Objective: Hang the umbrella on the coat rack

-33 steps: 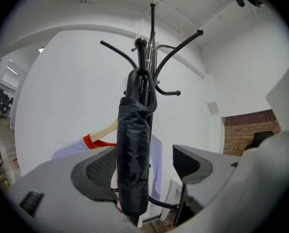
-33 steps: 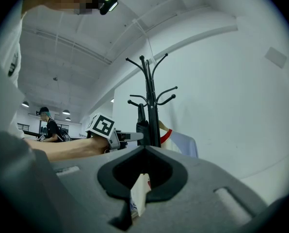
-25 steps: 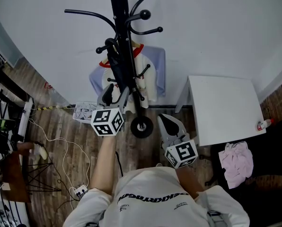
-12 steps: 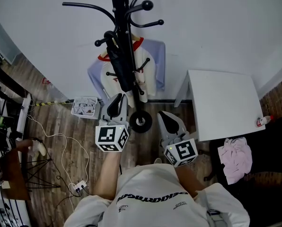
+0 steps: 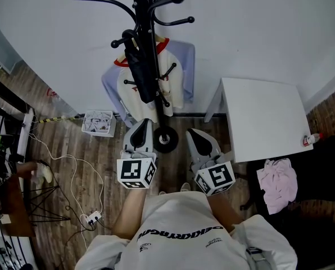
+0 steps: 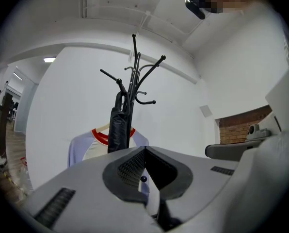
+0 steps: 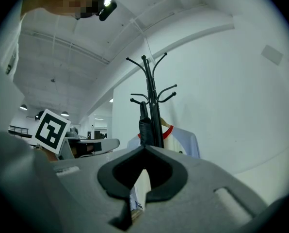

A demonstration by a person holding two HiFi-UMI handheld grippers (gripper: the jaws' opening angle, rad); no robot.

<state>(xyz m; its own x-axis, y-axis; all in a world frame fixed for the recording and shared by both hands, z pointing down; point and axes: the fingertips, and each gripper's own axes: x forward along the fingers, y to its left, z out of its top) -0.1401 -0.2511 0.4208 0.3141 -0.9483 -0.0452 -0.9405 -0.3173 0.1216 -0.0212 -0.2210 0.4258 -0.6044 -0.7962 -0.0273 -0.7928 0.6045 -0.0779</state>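
Observation:
The black folded umbrella (image 5: pixel 138 75) hangs from a hook of the black coat rack (image 5: pixel 146 32), in front of a white shirt (image 5: pixel 176 80) with a red collar. My left gripper (image 5: pixel 144 121) is shut and empty, held level a little short of the rack's base (image 5: pixel 165 140). In the left gripper view the umbrella (image 6: pixel 118 127) hangs free beyond the closed left gripper (image 6: pixel 144 148). Beside it, my right gripper (image 5: pixel 191 132) is also shut with nothing in it. The right gripper view shows the rack (image 7: pixel 149 96) and umbrella (image 7: pixel 144 127) ahead of that gripper (image 7: pixel 144 147).
A white table (image 5: pixel 263 120) stands to the right of the rack, with a small bottle (image 5: pixel 309 139) at its corner and a pink cloth (image 5: pixel 277 184) below it. On the wooden floor to the left are a white bin (image 5: pixel 98 122), cables and a power strip (image 5: pixel 89 218).
My left gripper has drawn back from the umbrella toward the person and its jaws have closed. The umbrella stays hanging on the rack. The right gripper has hardly moved.

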